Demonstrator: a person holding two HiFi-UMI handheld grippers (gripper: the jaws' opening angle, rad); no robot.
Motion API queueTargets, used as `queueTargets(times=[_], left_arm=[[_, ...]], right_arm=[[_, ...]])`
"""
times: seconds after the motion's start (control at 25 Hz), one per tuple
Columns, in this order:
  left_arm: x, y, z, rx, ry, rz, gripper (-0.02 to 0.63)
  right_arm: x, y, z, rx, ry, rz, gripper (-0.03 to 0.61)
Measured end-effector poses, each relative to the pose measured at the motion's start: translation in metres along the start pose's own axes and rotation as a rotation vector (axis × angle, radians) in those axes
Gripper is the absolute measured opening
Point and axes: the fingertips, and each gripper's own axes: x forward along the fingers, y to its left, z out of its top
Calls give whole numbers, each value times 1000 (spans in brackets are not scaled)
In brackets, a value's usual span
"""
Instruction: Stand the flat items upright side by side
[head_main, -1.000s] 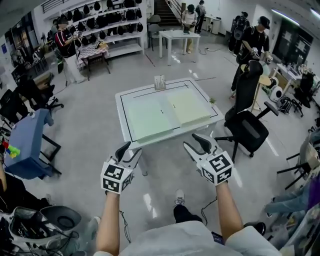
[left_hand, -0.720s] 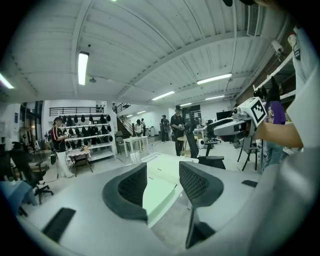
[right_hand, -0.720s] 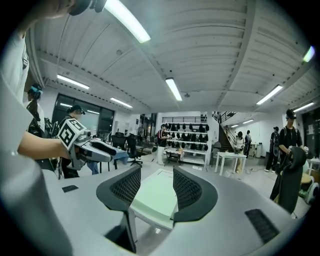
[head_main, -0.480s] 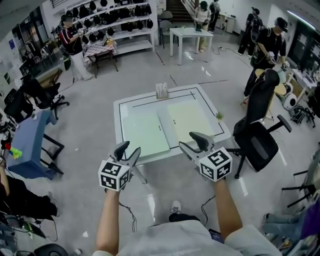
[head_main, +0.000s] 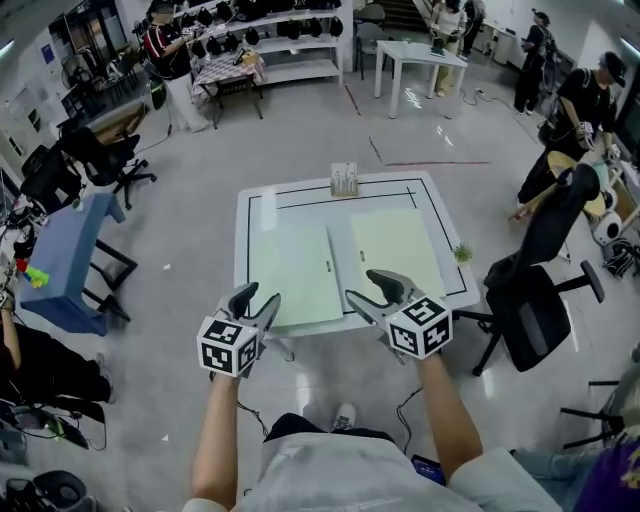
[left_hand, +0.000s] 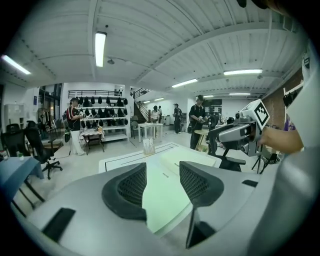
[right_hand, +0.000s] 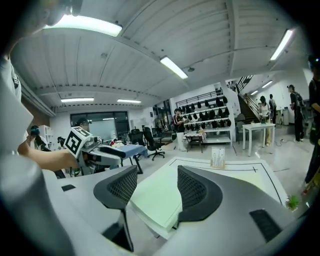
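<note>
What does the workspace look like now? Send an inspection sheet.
Surface: white table, black border line.
Job's things: left flat item and right flat item, pale green, lying flat side by side.
Clutter: small rack at far edge; green sprig at right edge.
Grippers: left gripper open, empty; right gripper open, empty, jaws just been opening.
Cables: thin cable on floor.
Surroundings: black chair right, blue table left, people beyond.

Both claws have moved up the frame toward the tabletop. A second ago they hung short of it. Now the tips of the left claw and right claw overlap its near edge. The right claw's jaws have just been opening, with nothing between them.
</note>
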Motion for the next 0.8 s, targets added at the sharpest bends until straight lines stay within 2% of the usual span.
queueTargets(times=[0.28, 0.4, 0.56, 0.68, 0.8], left_arm=[[27, 35, -31, -76, 67, 14, 224], [39, 61, -43, -109, 86, 11, 224], [59, 103, -58, -161, 106, -3, 229], [76, 129, -69, -205, 122, -27, 235], [94, 150, -83, -230, 143, -53, 239]], right_arm=[[62, -15, -26, 157, 86, 100, 291], [92, -23, -36, 216, 113, 109, 311], [137, -47, -60, 287, 209, 22, 340], [167, -66, -85, 310, 302, -55, 365], [188, -80, -111, 326, 374, -93, 379]])
